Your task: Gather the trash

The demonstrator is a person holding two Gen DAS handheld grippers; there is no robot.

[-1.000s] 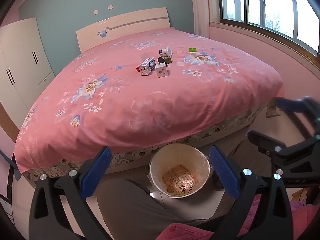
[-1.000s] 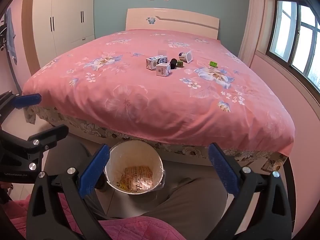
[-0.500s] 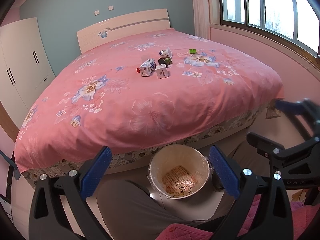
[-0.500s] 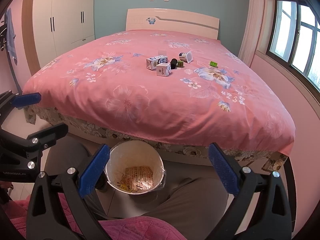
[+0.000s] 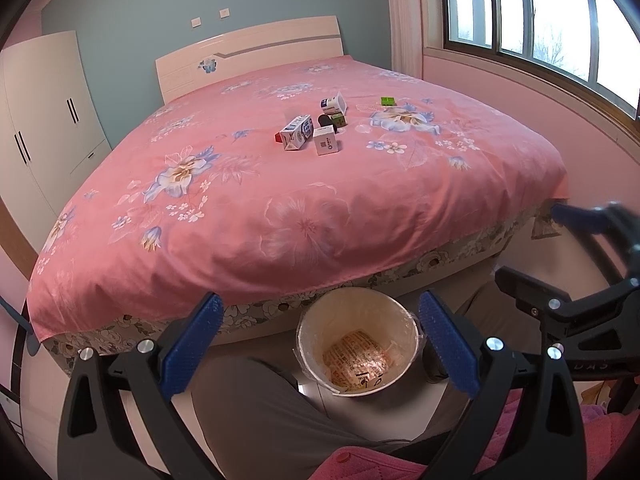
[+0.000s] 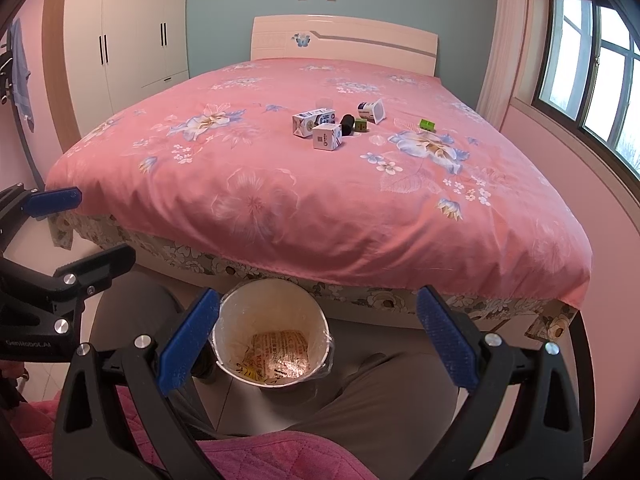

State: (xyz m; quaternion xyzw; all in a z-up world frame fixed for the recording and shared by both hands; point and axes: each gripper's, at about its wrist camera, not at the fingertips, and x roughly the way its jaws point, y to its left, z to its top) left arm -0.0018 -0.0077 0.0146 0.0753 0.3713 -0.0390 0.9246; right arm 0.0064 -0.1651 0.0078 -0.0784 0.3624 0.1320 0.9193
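Note:
Trash lies in a cluster mid-bed: a milk carton (image 5: 296, 133) (image 6: 313, 121), a small white box (image 5: 326, 141) (image 6: 327, 137), a black object (image 6: 347, 123), a yogurt cup (image 5: 334, 104) (image 6: 371, 111) and a green box (image 5: 388, 101) (image 6: 427, 124). A lined trash bin (image 5: 358, 342) (image 6: 272, 332) with a wrapper inside stands on the floor at the bed's foot. My left gripper (image 5: 320, 348) and right gripper (image 6: 318, 346) both hang open and empty above the bin, far from the trash.
The pink floral bed (image 5: 280, 200) fills the middle. A person's grey-trousered knees (image 5: 256, 408) flank the bin. A white wardrobe (image 6: 132, 40) stands at the left, a window (image 5: 540, 20) at the right. Pink quilted fabric (image 6: 260, 456) lies below.
Both grippers stay open. The left wrist view has shifted slightly, with the bed and trash a little lower in frame; the right view is nearly unchanged.

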